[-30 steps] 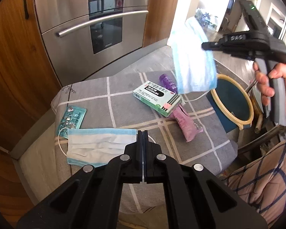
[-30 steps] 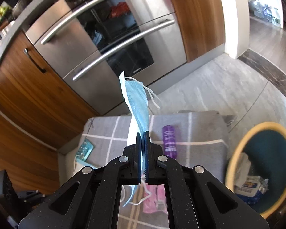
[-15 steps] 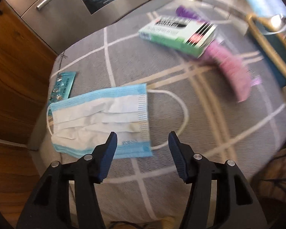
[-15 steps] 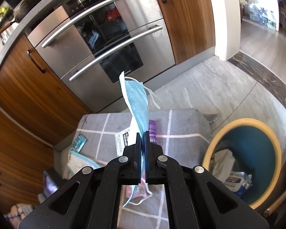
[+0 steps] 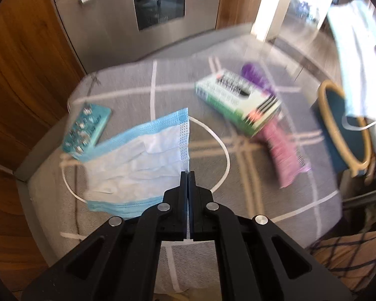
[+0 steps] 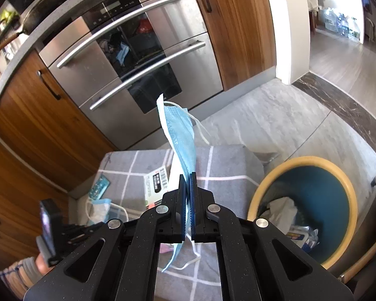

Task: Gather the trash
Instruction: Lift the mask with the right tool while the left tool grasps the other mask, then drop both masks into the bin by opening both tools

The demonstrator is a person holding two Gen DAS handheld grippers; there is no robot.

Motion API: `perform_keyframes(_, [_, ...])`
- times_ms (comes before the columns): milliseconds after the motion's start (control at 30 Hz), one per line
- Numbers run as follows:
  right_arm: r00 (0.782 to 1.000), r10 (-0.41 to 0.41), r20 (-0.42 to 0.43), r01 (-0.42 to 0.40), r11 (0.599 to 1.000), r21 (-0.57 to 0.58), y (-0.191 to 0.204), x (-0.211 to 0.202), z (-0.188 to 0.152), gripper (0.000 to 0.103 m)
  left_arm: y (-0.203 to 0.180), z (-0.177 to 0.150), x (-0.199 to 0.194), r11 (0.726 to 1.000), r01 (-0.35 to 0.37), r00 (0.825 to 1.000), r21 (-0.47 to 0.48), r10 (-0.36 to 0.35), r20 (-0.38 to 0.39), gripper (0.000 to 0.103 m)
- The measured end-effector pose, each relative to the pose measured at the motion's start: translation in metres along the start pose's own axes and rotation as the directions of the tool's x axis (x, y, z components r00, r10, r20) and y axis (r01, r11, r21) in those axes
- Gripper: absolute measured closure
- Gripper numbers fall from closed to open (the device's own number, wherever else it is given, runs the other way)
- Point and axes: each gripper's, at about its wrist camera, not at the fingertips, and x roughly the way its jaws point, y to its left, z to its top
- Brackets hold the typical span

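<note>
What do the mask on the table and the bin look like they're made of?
Mask: likely soft nonwoven fabric, matte, with pleats, a dotted edge seam and a thin white ear loop. Bin: seemingly smooth plastic, teal inside with a yellow rim; hard to be sure.

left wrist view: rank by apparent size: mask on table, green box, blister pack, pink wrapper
1. mask on table, though it is nearest the camera, in the left fingers
2. green box
3-4. blister pack and pink wrapper: alike, blurred

Checked grey cloth point(image 5: 127, 80): mask point(image 5: 143, 160), box point(image 5: 238, 102).
</note>
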Motion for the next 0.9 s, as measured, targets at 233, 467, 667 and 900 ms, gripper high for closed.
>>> perform_keyframes(233, [0.999, 0.011, 0.052, -0.012, 1.0, 0.002, 0.001, -0.023, 0.002, 0.099, -0.028, 0.026, -0.06, 0.998, 0.065, 0.988, 0.012, -0.066, 0.139, 0.103])
perform_keyframes(467, [0.989, -0.069, 0.127, 0.066, 0.997, 0.029, -0.013, -0.063, -0.002, 0.099, -0.08, 0.058, -0.105, 0.983, 0.126, 0.943, 0.133, -0.16, 0.291, 0.102])
perform_keyframes(667, [0.96, -0.188, 0.206, 0.175, 0.981, 0.081, -0.043, -0.101, -0.013, 0.099, -0.138, 0.086, -0.134, 0.934, 0.264, 0.875, 0.239, -0.336, 0.348, 0.102])
perform_keyframes(900, [0.939, -0.295, 0.178, 0.271, 0.951, 0.146, -0.089, -0.101, -0.022, 0.099, -0.21, 0.102, -0.127, 0.836, 0.369, 0.819, 0.407, -0.499, 0.282, 0.102])
